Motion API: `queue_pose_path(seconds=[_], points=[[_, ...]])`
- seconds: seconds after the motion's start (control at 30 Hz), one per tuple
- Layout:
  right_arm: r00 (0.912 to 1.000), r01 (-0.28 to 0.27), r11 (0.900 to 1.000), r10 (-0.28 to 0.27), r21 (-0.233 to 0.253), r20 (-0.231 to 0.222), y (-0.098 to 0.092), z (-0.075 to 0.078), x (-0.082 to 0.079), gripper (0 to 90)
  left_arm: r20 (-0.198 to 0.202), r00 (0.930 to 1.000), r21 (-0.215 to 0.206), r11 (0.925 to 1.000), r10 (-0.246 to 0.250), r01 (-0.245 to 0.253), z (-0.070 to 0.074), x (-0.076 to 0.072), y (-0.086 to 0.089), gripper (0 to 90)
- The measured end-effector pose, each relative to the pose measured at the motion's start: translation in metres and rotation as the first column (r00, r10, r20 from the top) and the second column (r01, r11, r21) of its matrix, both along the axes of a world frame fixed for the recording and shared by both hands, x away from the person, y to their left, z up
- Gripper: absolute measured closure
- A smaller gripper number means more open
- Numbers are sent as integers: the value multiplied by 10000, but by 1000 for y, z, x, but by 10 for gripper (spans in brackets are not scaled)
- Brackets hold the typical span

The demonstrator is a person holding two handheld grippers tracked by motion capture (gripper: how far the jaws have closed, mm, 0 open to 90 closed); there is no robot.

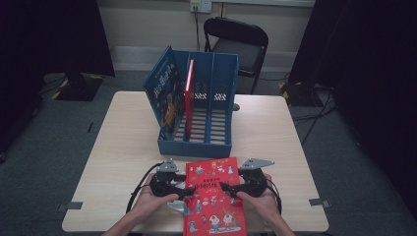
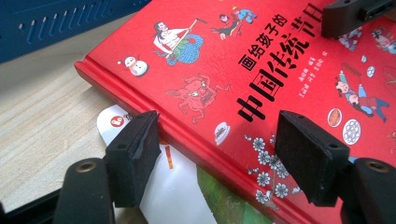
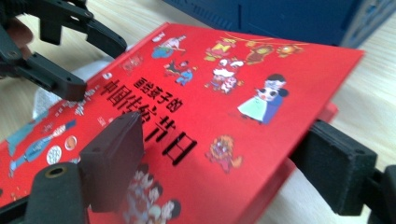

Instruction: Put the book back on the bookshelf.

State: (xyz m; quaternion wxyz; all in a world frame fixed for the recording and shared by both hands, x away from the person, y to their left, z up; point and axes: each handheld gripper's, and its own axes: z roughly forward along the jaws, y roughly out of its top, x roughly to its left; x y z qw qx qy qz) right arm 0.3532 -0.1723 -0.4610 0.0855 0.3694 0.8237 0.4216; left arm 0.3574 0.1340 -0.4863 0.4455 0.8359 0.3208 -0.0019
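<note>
A red picture book [image 1: 214,196] with black Chinese lettering lies flat at the table's front middle, its near end over the edge. My left gripper [image 1: 184,189] is at its left edge, open: one jaw sits beside the spine, the other over the red book's cover [image 2: 261,60]. My right gripper [image 1: 230,189] is at the right edge, open, with one jaw above the book's cover [image 3: 210,93] and one below its edge. A white and green printed thing [image 2: 163,186] lies partly under the book.
A blue three-slot file rack [image 1: 194,145] stands just behind the book. A blue book [image 1: 164,96] leans in its left slot and a thin red book [image 1: 189,93] stands upright beside it. A black chair [image 1: 241,44] is beyond the table.
</note>
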Motion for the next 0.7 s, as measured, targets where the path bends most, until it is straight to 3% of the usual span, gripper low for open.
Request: queue_pose_path(seconds=[0.23, 0.47, 0.7], points=[[9975, -614, 9981, 611, -78, -355, 10, 4, 12, 146, -77, 10000, -90, 10000, -38, 37, 0, 2, 1, 303], [9942, -749, 9972, 743, -46, -781, 11, -1, 15, 128, -52, 10000, -25, 10000, 31, -31, 0, 1, 0, 306], [9949, -904, 9957, 894, -206, -463, 12, 3, 13, 136, -185, 9998, 114, 9999, 98, -96, 2, 2, 2, 308]])
